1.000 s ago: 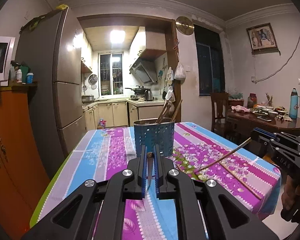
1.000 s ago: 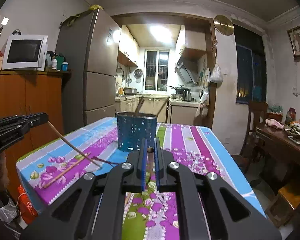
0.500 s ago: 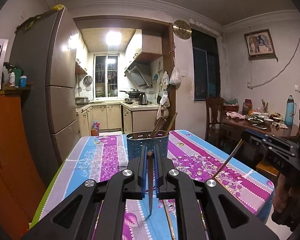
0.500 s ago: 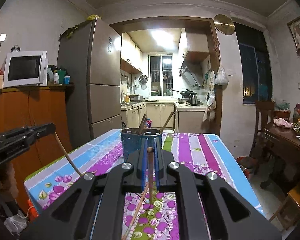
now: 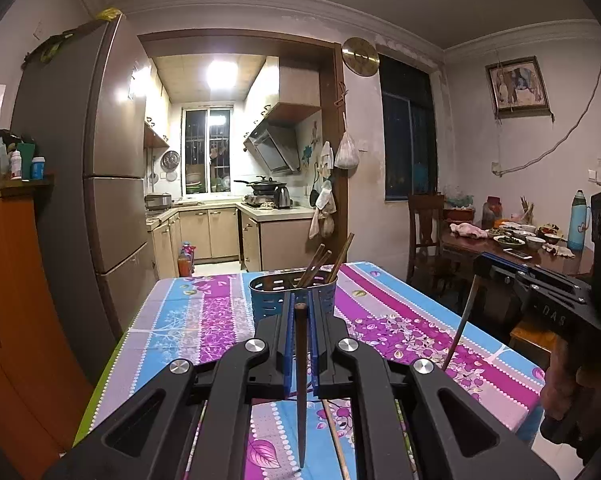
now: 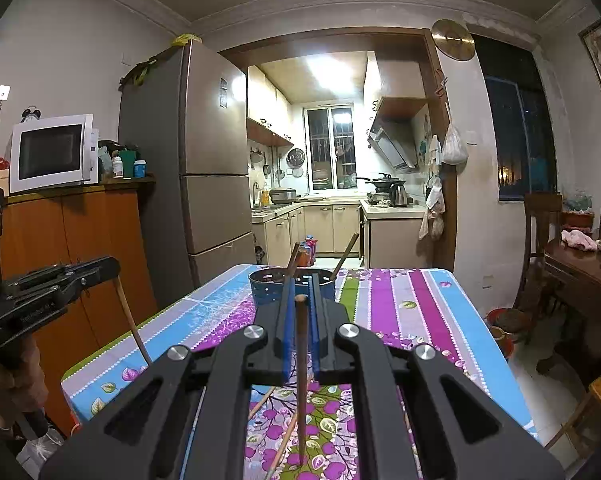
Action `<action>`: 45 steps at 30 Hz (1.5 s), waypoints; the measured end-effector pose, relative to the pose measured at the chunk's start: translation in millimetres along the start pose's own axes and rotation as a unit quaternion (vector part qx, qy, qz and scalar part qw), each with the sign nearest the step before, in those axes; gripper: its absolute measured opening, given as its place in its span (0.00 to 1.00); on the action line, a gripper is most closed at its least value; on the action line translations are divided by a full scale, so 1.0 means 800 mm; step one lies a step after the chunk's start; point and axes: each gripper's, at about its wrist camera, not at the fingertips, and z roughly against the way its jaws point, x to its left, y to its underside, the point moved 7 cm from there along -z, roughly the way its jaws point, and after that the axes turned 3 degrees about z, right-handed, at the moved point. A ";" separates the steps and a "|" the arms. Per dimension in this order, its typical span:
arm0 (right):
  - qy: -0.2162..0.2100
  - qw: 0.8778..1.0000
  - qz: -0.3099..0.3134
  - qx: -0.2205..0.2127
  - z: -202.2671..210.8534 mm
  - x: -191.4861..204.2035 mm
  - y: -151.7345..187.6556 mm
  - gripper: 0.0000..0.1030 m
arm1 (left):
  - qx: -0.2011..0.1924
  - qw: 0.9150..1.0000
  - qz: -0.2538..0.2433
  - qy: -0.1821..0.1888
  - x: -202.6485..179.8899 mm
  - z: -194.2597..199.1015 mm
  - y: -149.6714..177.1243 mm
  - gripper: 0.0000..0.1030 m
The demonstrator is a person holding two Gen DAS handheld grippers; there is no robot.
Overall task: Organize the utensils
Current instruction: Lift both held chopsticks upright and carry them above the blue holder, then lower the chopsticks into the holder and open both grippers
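Observation:
My left gripper (image 5: 300, 312) is shut on a dark brown chopstick (image 5: 301, 384) that hangs tip-down above the table. My right gripper (image 6: 300, 304) is shut on a lighter chopstick (image 6: 301, 376), also hanging tip-down. A blue perforated utensil holder (image 5: 292, 294) stands at the table's far middle with several chopsticks in it; it also shows in the right wrist view (image 6: 290, 290). Both grippers are raised, nearer than the holder. The right gripper shows at the right of the left wrist view (image 5: 480, 266), the left gripper at the left of the right wrist view (image 6: 112, 270).
The table has a striped floral cloth (image 5: 380, 320). Loose chopsticks lie on it under the grippers (image 5: 334, 436) (image 6: 280, 444). A fridge (image 5: 112, 184) and an orange cabinet (image 5: 16, 300) stand left; a wooden dining table with dishes (image 5: 512, 240) stands right.
Both grippers have risen and pulled back from the table with their chopsticks, which swung from slanting to hanging nearly upright. The holder now looks lower and farther.

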 end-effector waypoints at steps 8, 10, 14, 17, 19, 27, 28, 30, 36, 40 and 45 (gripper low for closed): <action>0.000 1.000 0.012 -0.004 0.000 0.004 -0.007 0.05 | 0.003 1.000 0.000 -0.006 0.003 -0.007 0.002 0.08; 0.003 1.000 0.017 -0.005 0.000 0.006 -0.007 0.05 | 0.004 1.000 0.000 -0.007 0.003 -0.008 0.003 0.08; 0.003 1.000 0.023 -0.003 -0.001 0.008 -0.006 0.05 | 0.008 1.000 0.001 -0.006 0.004 -0.009 0.007 0.08; 0.003 1.000 0.024 -0.002 -0.002 0.009 -0.005 0.05 | 0.009 1.000 0.002 -0.004 0.003 -0.010 0.006 0.08; 0.003 1.000 0.025 -0.003 -0.002 0.009 -0.006 0.05 | 0.008 1.000 0.002 -0.003 0.003 -0.009 0.005 0.08; 0.003 0.999 0.041 -0.005 -0.010 0.013 -0.014 0.05 | 0.009 1.000 -0.004 0.001 0.001 -0.016 0.002 0.08; 0.003 0.999 0.045 -0.006 -0.013 0.013 -0.017 0.05 | 0.009 1.000 -0.006 0.001 0.001 -0.018 0.000 0.08; -0.001 0.999 0.049 -0.008 -0.022 0.012 -0.027 0.05 | 0.003 1.000 -0.013 -0.002 0.002 -0.022 -0.008 0.08; -0.009 0.999 0.046 -0.022 -0.049 0.003 -0.066 0.05 | -0.026 1.000 -0.012 0.002 0.015 -0.048 -0.056 0.08; -0.003 0.998 0.047 -0.039 -0.073 -0.005 -0.096 0.05 | -0.050 0.999 -0.008 0.000 0.024 -0.075 -0.099 0.08; 0.001 0.997 0.035 -0.063 -0.107 -0.021 -0.133 0.05 | -0.079 0.997 0.017 0.009 0.037 -0.114 -0.158 0.08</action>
